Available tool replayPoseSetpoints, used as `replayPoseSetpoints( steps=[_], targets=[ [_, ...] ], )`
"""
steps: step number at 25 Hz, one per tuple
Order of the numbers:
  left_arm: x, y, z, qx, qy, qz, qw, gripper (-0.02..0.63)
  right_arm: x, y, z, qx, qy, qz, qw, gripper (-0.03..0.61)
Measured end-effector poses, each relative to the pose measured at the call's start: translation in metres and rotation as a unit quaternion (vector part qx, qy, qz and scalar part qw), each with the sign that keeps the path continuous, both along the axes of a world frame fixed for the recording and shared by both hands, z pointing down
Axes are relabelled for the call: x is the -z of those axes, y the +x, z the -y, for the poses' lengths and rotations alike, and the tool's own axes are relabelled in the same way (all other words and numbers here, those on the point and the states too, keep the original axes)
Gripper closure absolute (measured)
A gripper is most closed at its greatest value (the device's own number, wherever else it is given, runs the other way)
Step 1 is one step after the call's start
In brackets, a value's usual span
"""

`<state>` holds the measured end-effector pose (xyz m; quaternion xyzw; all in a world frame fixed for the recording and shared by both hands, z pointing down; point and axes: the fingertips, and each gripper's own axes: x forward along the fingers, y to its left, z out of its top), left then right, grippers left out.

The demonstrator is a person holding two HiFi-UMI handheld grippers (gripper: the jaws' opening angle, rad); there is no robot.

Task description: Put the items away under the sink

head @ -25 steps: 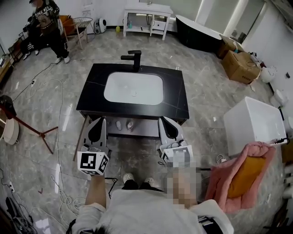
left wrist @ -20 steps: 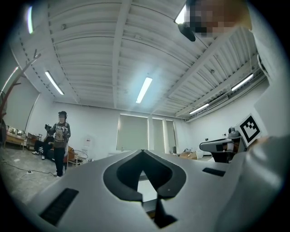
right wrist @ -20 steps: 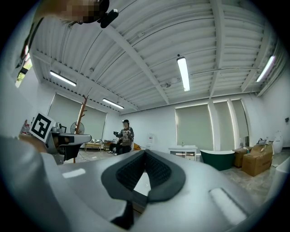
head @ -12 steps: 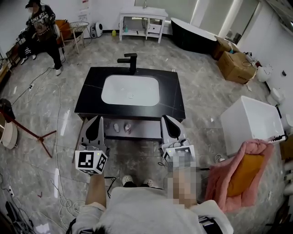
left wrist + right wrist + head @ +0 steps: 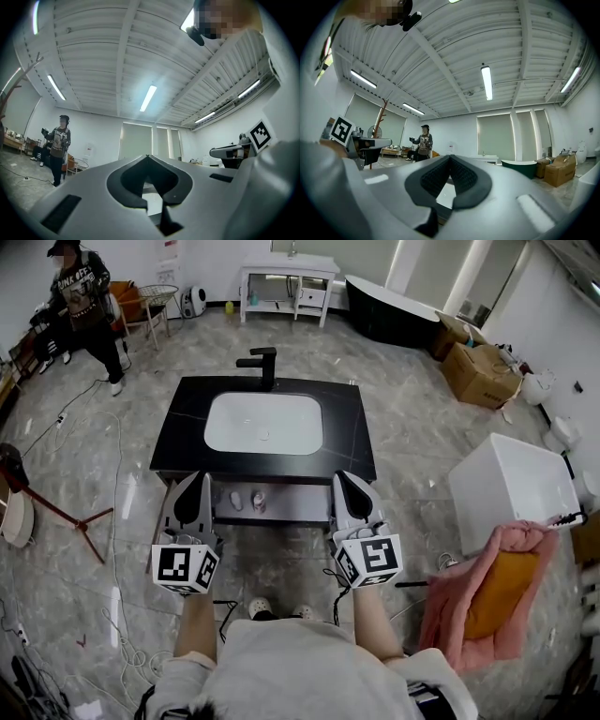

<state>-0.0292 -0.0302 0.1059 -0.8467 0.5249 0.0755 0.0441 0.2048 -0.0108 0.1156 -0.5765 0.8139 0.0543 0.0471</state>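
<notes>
A black vanity top (image 5: 178, 437) with a white basin (image 5: 264, 423) and a black faucet (image 5: 259, 364) stands in front of me. On the open shelf under it lie two small bottles (image 5: 247, 502). My left gripper (image 5: 202, 478) is shut and empty by the shelf's left end. My right gripper (image 5: 340, 476) is shut and empty by the shelf's right end. Both point roughly level toward the vanity. The left gripper view shows the left gripper (image 5: 147, 157) with its tips meeting. In the right gripper view, the right gripper (image 5: 450, 157) also has its tips together.
A person (image 5: 82, 298) stands at the back left near a chair. A white console table (image 5: 289, 277), a black bathtub (image 5: 394, 313) and cardboard boxes (image 5: 480, 371) line the back. A white box (image 5: 514, 488) and a pink-draped seat (image 5: 489, 592) are to the right. Cables and a red stand (image 5: 66, 514) lie left.
Both grippers have risen a little and edged toward the vanity's front. Their jaws stay shut. The person at the back left has shifted position.
</notes>
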Motion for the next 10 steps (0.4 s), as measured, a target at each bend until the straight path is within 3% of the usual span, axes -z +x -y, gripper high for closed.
replayPoseSetpoints(
  steps=[10],
  targets=[
    [-0.0024, 0.0021, -0.0018, -0.002, -0.001, -0.007, 1.0000, 0.606, 0.0031, 0.0007, -0.0017, 0.000, 0.003, 0.000, 1.000, 0.568]
  ],
)
